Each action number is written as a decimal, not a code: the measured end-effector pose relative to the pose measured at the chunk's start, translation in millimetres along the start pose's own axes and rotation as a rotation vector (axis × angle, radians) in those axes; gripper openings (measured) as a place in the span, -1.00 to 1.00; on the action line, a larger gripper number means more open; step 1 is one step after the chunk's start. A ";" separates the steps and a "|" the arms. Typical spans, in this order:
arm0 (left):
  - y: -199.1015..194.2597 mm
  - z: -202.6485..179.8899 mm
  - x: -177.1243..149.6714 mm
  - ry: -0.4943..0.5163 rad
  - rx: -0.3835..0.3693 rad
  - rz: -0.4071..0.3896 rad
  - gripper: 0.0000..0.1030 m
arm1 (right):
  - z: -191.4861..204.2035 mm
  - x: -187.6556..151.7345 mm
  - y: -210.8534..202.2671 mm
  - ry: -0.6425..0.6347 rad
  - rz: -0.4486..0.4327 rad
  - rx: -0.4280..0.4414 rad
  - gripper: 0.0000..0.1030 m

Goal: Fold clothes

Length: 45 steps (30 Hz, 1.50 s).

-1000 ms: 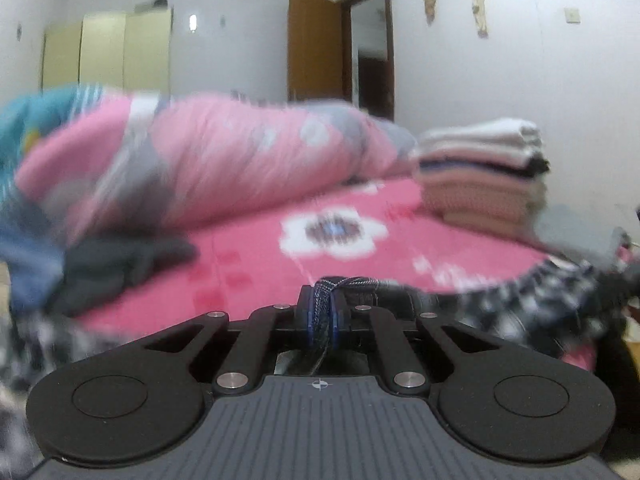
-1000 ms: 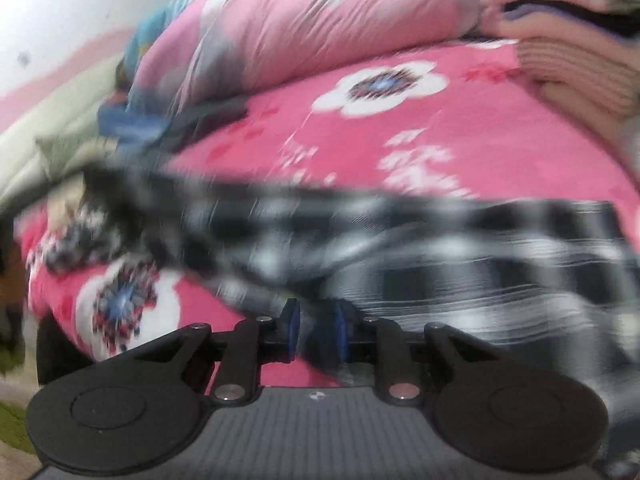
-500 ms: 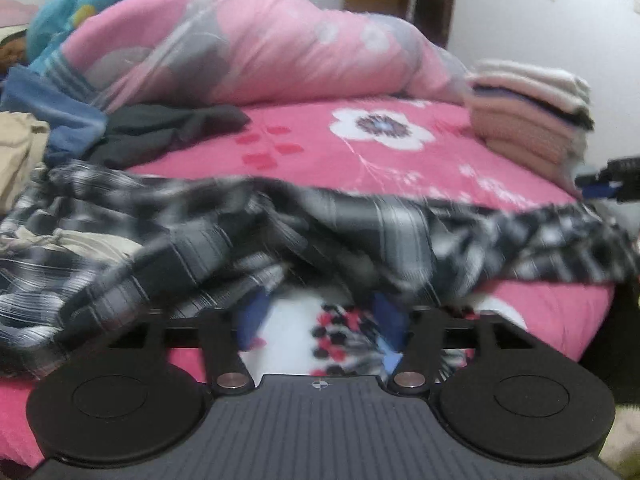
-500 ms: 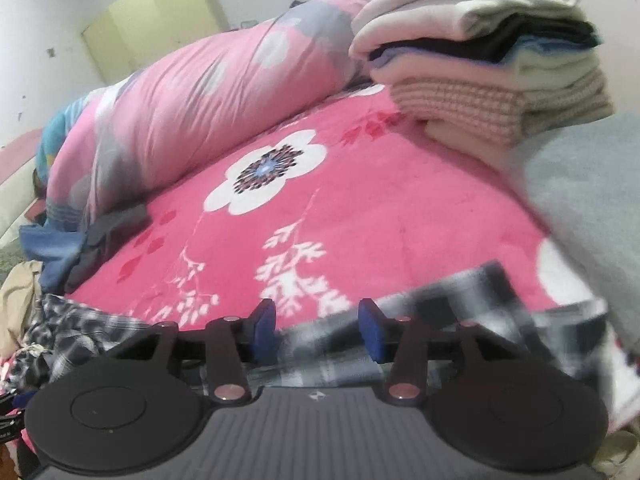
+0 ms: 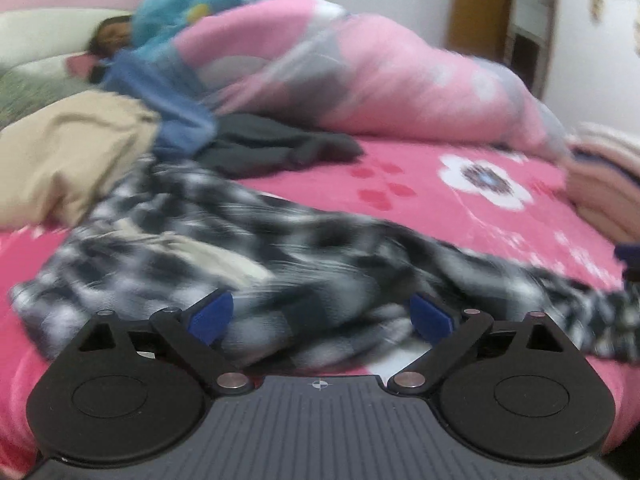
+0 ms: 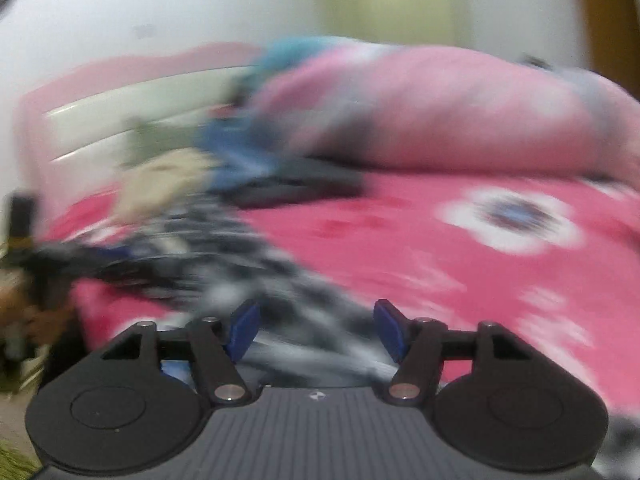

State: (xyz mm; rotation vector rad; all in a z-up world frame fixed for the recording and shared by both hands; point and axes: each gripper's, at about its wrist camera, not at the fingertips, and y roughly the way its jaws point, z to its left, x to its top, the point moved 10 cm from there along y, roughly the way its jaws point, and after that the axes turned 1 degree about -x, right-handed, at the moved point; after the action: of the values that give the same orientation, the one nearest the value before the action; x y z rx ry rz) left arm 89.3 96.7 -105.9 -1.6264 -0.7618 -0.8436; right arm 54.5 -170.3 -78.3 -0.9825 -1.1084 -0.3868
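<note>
Clothes for this job are led by the black-and-white plaid garment (image 5: 304, 264), which in the left wrist view lies loose and rumpled across the near part of the pink flowered bedspread (image 5: 420, 184), unfolded, one end trailing off to the right near the bed's edge. The left gripper (image 5: 322, 318) has its blue pads (image 5: 211, 317) spread wide, having just been opening; plaid cloth lies in front of and between them, but neither pad presses on it. Judging by this, the fold has not begun and the piece lies dropped for laying out. More work waits at the left: a tan garment (image 5: 68, 164), a blue one (image 5: 168, 120) and a dark grey one (image 5: 276, 148) lie in a heap against the rolled pink duvet (image 5: 380, 80). A folded stack (image 5: 604, 184) at the right edge suggests some pieces are finished. Bare bedspread between the plaid and the duvet gives room to flatten it; a person lying at the far left under the duvet limits that side. In the right wrist view, heavily blurred, the right gripper (image 6: 316, 332) likewise stands apart, its jaws having just been opening, with the plaid garment (image 6: 248, 264) running between the pads and away to the left, not pinched. The bedspread (image 6: 460, 256) to the right is open and clear of clothes, the best space for spreading; the bed's near edge falls off just below the gripper, so cloth there may slip.
</note>
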 end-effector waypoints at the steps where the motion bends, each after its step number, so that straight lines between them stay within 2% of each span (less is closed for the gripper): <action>1: -0.4 5.6 -0.9 0.003 0.014 0.001 0.88 | 16.9 4.1 12.2 -0.041 0.000 0.033 0.52; 3: 0.8 15.4 -4.1 0.026 0.045 0.010 0.93 | 46.2 9.5 40.8 -0.124 0.018 0.064 0.76; 4: 1.3 20.4 -5.6 0.038 0.060 0.014 0.94 | 60.0 11.7 55.7 -0.165 0.029 0.074 0.97; 6: 8.0 28.4 -12.2 0.088 0.113 0.050 0.94 | 71.9 8.5 83.3 -0.229 0.088 0.050 0.96; 7: 11.8 32.0 -15.7 0.113 0.135 0.065 0.91 | 73.4 3.8 98.0 -0.254 0.141 0.024 0.72; 8: 15.6 35.4 -19.3 0.137 0.155 0.077 0.87 | 73.0 -1.8 109.8 -0.267 0.196 -0.009 0.02; 9: 19.1 38.9 -21.8 0.152 0.168 0.085 0.70 | 71.3 -4.7 115.9 -0.263 0.229 -0.042 -0.33; 10: 21.5 42.8 -23.9 0.149 0.172 0.092 0.32 | 68.9 -5.9 120.1 -0.250 0.250 -0.075 -0.70; 11: 22.6 47.3 -25.1 0.119 0.159 0.097 0.18 | 68.7 -4.5 120.8 -0.239 0.253 -0.090 -0.86; 14: 18.5 63.9 -23.0 -0.007 0.109 0.080 -0.34 | 82.5 10.6 103.1 -0.228 0.196 -0.065 -0.93; 15: 14.9 70.3 -20.9 -0.042 0.100 0.066 -0.55 | 89.4 14.8 94.5 -0.212 0.180 -0.021 -0.93; 16: 10.2 78.1 -18.5 -0.074 0.097 0.050 -0.67 | 97.0 18.4 85.6 -0.190 0.164 0.033 -0.93; 19: -4.5 97.8 -14.6 -0.138 0.094 0.007 -0.70 | 119.8 14.9 64.3 -0.101 0.173 0.221 -0.93; 21: -12.7 110.3 -15.1 -0.174 0.096 -0.011 -0.70 | 134.5 -5.4 62.7 -0.059 0.229 0.324 -0.93; 26: -15.7 128.2 -24.9 -0.248 0.086 0.023 -0.60 | 159.5 -67.7 89.4 -0.088 0.393 0.394 -0.92; 27: -17.1 128.5 -23.0 -0.248 0.092 0.020 -0.55 | 162.0 -75.8 92.6 -0.065 0.419 0.413 -0.92; 29: -21.5 127.5 -18.6 -0.241 0.108 0.011 -0.31 | 164.4 -83.3 95.0 -0.033 0.427 0.439 -0.91; 31: -25.8 126.2 -13.9 -0.237 0.126 0.003 0.04 | 159.4 -87.9 99.9 0.007 0.429 0.411 -0.89; 34: -32.6 119.8 -4.6 -0.234 0.150 -0.017 0.20 | 148.3 -87.4 99.5 0.104 0.424 0.399 -0.84; 36: -37.8 110.2 3.4 -0.204 0.159 -0.041 0.25 | 142.0 -82.1 85.8 0.104 0.382 0.374 -0.59; 38: -40.7 95.7 12.4 -0.157 0.161 -0.065 0.35 | 128.8 -70.0 61.4 0.090 0.291 0.322 -0.07; 39: -41.0 88.1 16.8 -0.134 0.163 -0.073 0.36 | 121.6 -63.0 47.8 0.083 0.241 0.295 -0.01; 43: -39.6 58.2 31.0 -0.051 0.156 -0.105 0.37 | 58.4 -34.5 -23.6 0.121 0.046 0.097 0.37; 45: -35.0 45.1 35.2 -0.015 0.155 -0.108 0.37 | 19.0 -28.4 -59.7 0.139 -0.019 -0.060 0.47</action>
State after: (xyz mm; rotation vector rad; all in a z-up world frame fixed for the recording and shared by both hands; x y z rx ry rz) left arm 85.4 149.5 -64.8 -1.4655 -0.9100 -0.8286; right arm -10.4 -192.7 -73.6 -0.9829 -0.9861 -0.4987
